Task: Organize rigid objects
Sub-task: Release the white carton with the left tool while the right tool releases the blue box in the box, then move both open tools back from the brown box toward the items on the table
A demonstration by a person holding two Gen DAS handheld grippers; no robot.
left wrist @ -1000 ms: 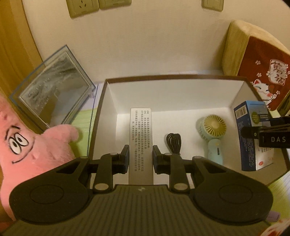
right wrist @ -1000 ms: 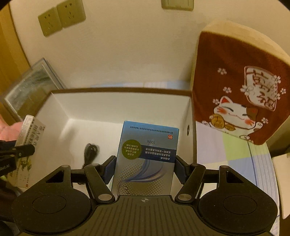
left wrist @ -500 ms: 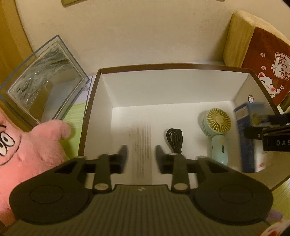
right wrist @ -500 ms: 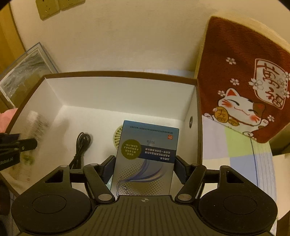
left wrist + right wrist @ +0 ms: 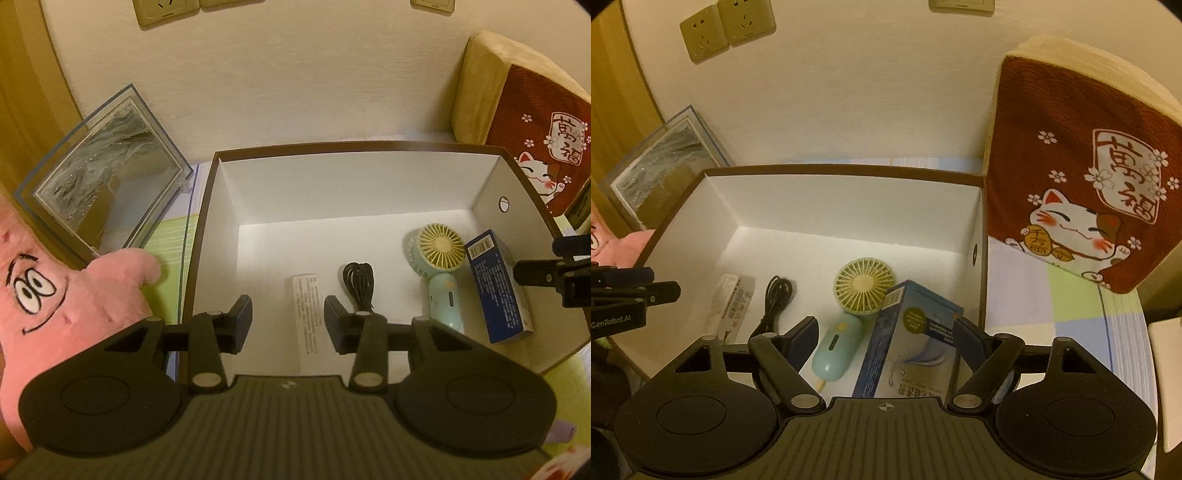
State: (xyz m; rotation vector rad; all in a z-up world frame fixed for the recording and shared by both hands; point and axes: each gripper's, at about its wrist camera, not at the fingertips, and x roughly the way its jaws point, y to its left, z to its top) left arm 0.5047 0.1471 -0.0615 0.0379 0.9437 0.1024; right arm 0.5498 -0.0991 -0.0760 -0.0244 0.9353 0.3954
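Four things lie in the white-lined box (image 5: 207, 236) in the left wrist view: a slim white carton (image 5: 308, 314) at lower centre, a coiled black cable (image 5: 357, 284), a mint handheld fan (image 5: 441, 266) and a blue carton (image 5: 496, 284) at right. The left gripper (image 5: 288, 319) hangs over the white carton, jaws spread, clear of it.

In the right wrist view, the right gripper (image 5: 886, 341) has just been opening; the blue carton (image 5: 912, 339) stands tilted between its jaws, against the fan (image 5: 864, 286), with a visible gap at the left jaw.
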